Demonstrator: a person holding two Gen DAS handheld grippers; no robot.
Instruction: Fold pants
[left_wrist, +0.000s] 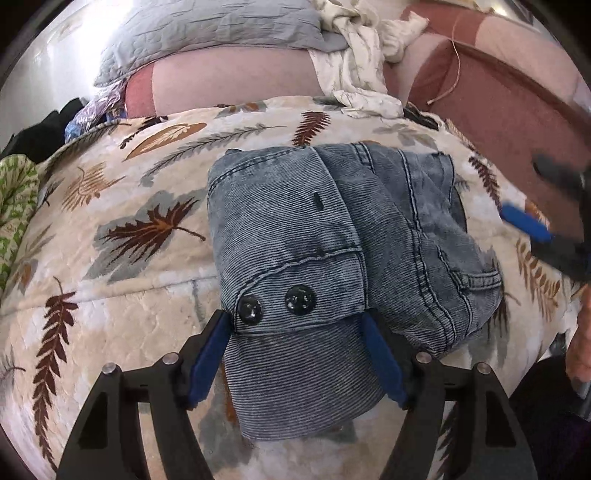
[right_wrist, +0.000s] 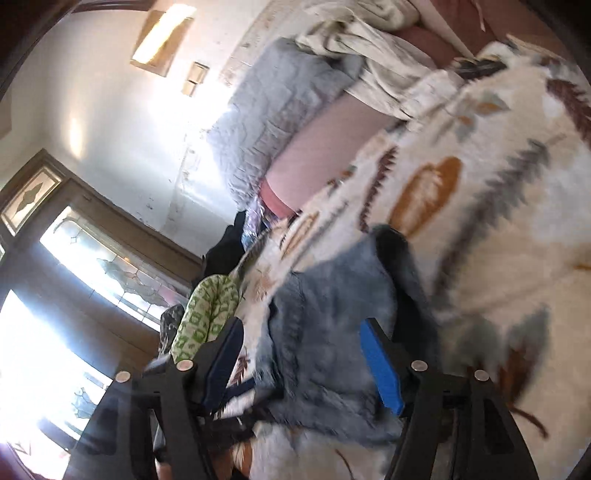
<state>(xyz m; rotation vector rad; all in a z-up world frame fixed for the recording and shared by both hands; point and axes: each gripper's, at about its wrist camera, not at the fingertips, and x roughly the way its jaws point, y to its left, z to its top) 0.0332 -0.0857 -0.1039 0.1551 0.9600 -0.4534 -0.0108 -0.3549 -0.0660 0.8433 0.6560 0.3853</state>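
Note:
The pants (left_wrist: 332, 258) are blue-grey denim, folded into a compact bundle on a cream leaf-print blanket (left_wrist: 129, 229). Two black buttons (left_wrist: 275, 304) face me on a cuff flap. My left gripper (left_wrist: 295, 328) is open, its blue fingers on either side of the bundle's near end. My right gripper (left_wrist: 532, 225) shows blurred at the right edge of the left wrist view, off the bundle's right side. In the right wrist view the right gripper (right_wrist: 303, 339) is open, tilted, with the blurred pants (right_wrist: 332, 314) between its fingers.
A grey quilted pillow (left_wrist: 207, 33) and crumpled white cloth (left_wrist: 362, 59) lie at the back. A reddish-pink sheet (left_wrist: 498, 103) covers the bed to the right. A green patterned cloth (left_wrist: 14, 206) lies at the left edge. A window (right_wrist: 74, 266) shows in the right wrist view.

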